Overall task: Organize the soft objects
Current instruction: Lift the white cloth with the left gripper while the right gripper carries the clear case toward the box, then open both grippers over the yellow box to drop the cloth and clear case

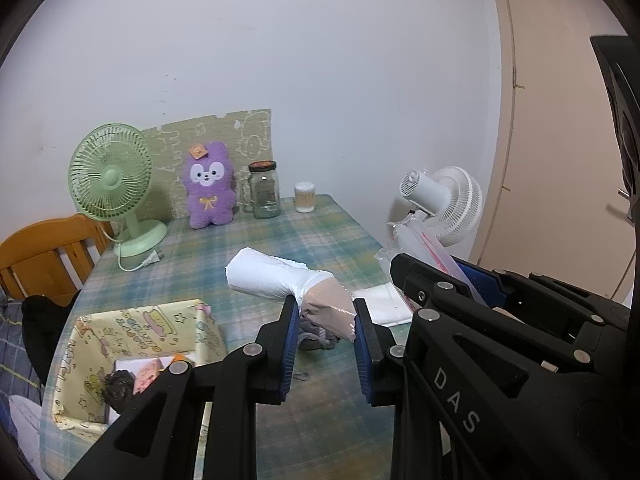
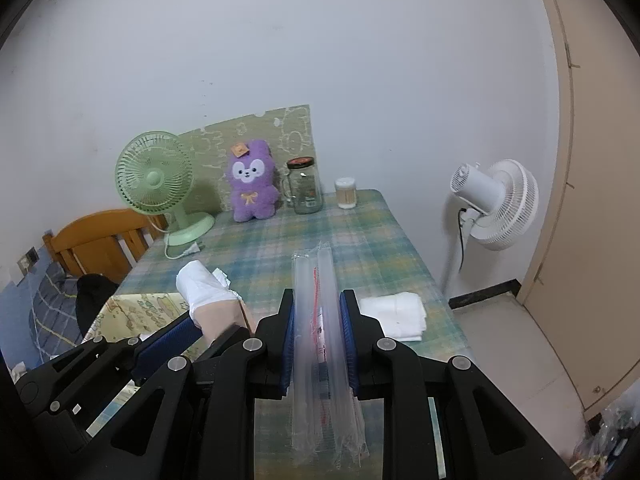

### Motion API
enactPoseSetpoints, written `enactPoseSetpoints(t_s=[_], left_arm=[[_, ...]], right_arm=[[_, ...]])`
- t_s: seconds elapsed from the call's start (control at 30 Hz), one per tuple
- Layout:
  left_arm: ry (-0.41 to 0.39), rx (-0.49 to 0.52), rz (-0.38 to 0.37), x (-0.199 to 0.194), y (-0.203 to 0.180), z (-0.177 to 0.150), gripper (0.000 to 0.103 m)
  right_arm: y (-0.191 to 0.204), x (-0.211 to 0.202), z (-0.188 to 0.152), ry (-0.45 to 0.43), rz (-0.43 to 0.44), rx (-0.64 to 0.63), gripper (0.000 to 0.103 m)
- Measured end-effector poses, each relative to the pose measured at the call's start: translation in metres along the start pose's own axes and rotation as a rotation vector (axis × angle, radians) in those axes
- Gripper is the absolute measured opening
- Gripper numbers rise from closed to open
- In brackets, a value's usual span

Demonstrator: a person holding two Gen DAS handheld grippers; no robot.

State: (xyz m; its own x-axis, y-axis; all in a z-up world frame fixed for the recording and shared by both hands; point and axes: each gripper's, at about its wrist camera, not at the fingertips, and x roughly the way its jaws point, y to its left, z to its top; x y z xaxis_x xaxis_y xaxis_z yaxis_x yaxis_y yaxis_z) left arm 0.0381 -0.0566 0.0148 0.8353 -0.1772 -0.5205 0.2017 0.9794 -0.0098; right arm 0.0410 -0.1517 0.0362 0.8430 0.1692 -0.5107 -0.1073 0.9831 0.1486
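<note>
While both tools hang above the plaid-covered desk (image 2: pixel 372 232), the left hand-held gripper (image 1: pixel 326 320) has its blue pads pinched on the beige end of a plastic-wrapped soft roll (image 1: pixel 272 276), whose white part sticks out ahead of the fingers, above the cloth and not lying flat on it. Under that roll a small grey bundle (image 1: pixel 318 338) lies on the desk. The right hand-held gripper (image 2: pixel 319 312) is closed on a clear plastic package (image 2: pixel 320 320) with red print, held on edge so that it runs forward between the pads and back below the camera. In the right view the left tool shows at the lower left with the same roll (image 2: pixel 204 292) in its grip. A yellow patterned fabric box (image 1: pixel 140 344) stands at the near left of the desk, with a few small items inside. A folded white cloth (image 2: pixel 394 314) lies flat on the desk to the right of the package. At the far edge stand a green fan (image 1: pixel 114 184), a purple plush toy (image 1: pixel 209 186), a glass jar (image 1: pixel 265 190) and a small white container (image 1: pixel 305 197). A white fan (image 2: pixel 494 204) stands beside the desk on the right.
</note>
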Motion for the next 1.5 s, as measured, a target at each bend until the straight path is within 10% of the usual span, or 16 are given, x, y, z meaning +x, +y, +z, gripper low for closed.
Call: enactPoseSetpoints(t_s=[1.5], left_arm=[[0.037, -0.088, 0.101, 0.011, 0.135, -0.022, 0.025]], right_arm=[[0.129, 0.071, -0.007, 0.083, 0.121, -0.072, 0.024]])
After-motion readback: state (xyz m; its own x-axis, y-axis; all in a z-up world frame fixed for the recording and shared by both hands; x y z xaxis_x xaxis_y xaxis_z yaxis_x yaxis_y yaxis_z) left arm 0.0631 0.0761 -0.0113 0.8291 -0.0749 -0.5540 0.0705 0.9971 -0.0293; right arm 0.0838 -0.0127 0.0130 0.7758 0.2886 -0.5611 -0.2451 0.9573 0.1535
